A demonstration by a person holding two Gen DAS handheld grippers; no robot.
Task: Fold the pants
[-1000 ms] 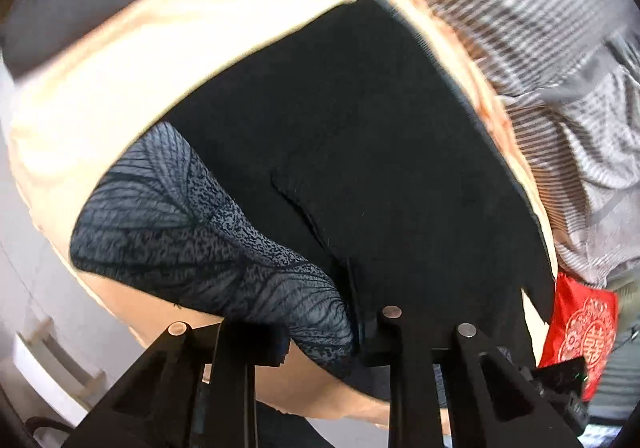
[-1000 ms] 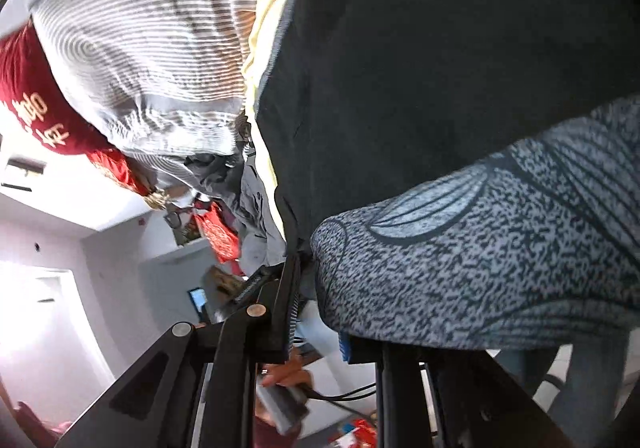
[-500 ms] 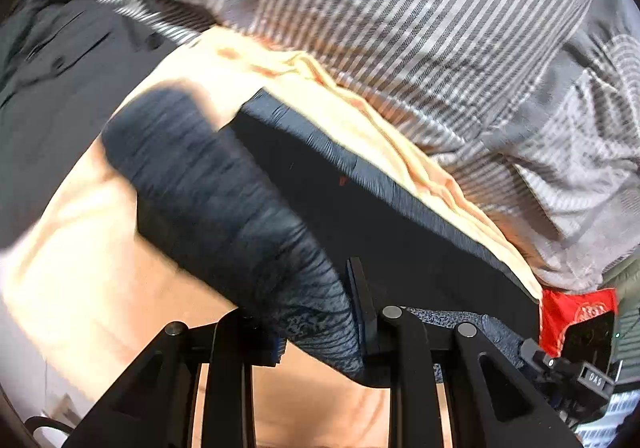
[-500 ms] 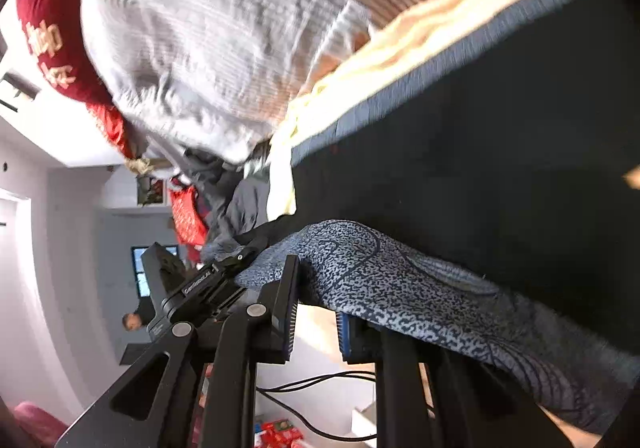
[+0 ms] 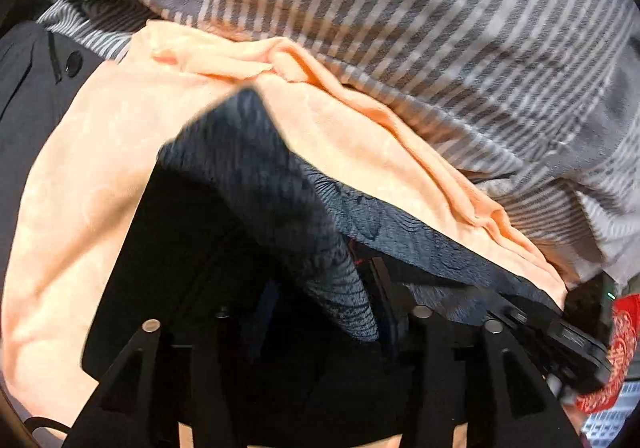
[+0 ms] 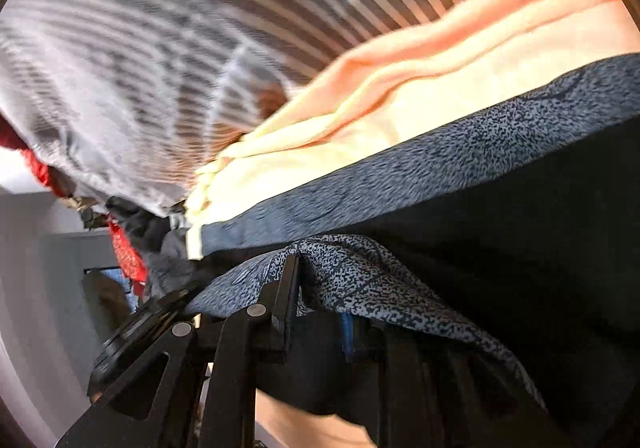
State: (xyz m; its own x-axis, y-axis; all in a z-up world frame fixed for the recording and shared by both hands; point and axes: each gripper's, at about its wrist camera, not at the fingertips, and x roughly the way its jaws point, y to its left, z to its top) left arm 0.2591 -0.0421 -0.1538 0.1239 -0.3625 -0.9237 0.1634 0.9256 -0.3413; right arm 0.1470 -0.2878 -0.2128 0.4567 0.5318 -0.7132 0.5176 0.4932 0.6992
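Now the pants lie across the peach sheet

Underneath everything is a peach sheet (image 5: 92,183) spread over the bed, with a grey striped blanket (image 5: 420,27) bunched along its far side. A dark garment with a button (image 5: 28,87) lies at the left edge, and something red with gold print (image 5: 622,344) shows at the right. In my right view a pale wall (image 6: 36,248) and a dark screen (image 6: 106,300) fill the lower left corner.

The pants (image 5: 224,276), black with a grey patterned band, rest on the sheet just short of the blanket.

My left gripper (image 5: 296,324) has its jaws opening, and the patterned hem drapes loosely between them without being pinched. My right gripper (image 6: 320,312) is only just starting to open, narrow, its pads still pressing a fold of the patterned cloth.

Motion blurs the blanket and the hem. Black fabric swallows my left fingers, so their tips are hard to pick out, and the lens cuts off the far end of the pants.
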